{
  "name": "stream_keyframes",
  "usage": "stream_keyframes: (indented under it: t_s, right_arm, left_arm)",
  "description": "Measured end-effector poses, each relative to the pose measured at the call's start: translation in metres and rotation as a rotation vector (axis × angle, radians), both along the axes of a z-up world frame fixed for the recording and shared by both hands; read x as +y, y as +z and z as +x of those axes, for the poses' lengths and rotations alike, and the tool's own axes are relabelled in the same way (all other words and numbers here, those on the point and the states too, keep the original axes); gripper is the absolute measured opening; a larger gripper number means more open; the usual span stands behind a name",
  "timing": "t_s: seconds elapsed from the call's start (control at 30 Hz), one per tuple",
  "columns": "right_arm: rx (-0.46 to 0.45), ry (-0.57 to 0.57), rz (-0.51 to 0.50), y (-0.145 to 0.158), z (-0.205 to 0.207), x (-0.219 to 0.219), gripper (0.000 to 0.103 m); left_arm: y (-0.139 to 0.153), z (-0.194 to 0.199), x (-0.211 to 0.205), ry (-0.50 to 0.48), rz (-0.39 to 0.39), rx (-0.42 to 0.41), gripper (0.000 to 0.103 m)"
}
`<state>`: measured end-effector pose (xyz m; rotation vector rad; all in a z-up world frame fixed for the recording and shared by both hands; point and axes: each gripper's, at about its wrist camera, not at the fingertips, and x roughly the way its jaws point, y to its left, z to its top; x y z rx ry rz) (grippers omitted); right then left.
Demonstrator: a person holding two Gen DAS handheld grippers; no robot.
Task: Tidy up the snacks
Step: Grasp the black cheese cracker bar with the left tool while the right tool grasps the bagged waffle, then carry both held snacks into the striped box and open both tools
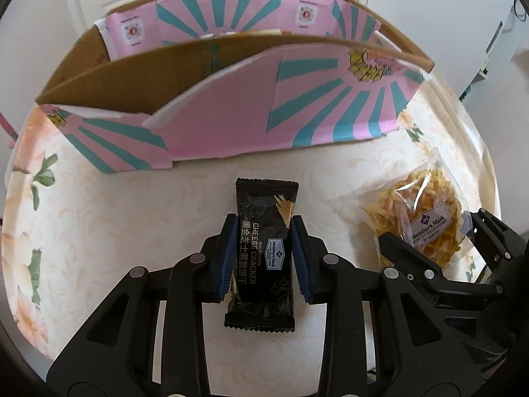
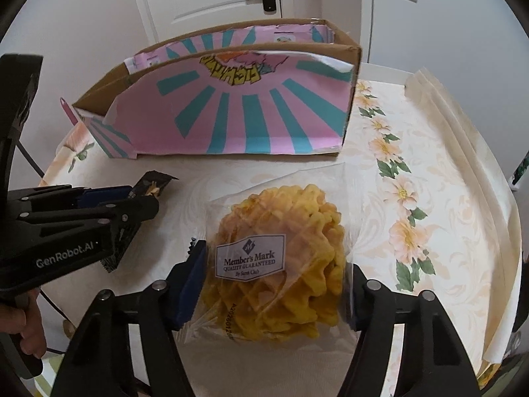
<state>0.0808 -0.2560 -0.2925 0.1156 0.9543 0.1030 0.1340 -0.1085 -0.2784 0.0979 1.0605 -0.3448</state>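
Black foil cheese-cracker packet (image 1: 263, 254) lies flat on the floral tablecloth (image 1: 99, 218), long axis running away toward the pink-and-teal cardboard box (image 1: 297, 112). Left gripper (image 1: 264, 258) is clamped narrow on its long edges. Right gripper (image 2: 274, 284) brackets the clear bag of yellow waffle crisps (image 2: 281, 264); pad contact unclear, box interior hidden.

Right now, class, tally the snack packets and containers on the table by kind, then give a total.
Black cheese cracker packet: 1
Clear bag of yellow waffle snacks: 1
Pink and teal cardboard box: 1
Total: 3
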Motion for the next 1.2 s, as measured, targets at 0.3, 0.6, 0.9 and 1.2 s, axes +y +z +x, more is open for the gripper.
stream_keyframes:
  t_s: [0.3,0.6,0.9,1.2]
  right_arm:
    - [-0.036,-0.007,0.05,0.033,-0.007,-0.015,0.064]
    - [-0.123,0.035,0.082,0.119,-0.013,-0.027,0.064]
    - [-0.192,0.084,0.091,0.169,0.012,-0.031,0.064]
    - [-0.158,0.042,0.171,0.18,0.066,-0.021,0.064]
  left_arm:
    - [0.045,-0.018,0.009,0.015,-0.019,-0.048,0.028]
    - [0.12,-0.034,0.005,0.069,-0.063,-0.159,0.028]
    - [0.165,0.004,0.014,0.098,-0.103,-0.225,0.028]
    - [0.163,0.074,0.028,0.073,-0.093,-0.197,0.028]
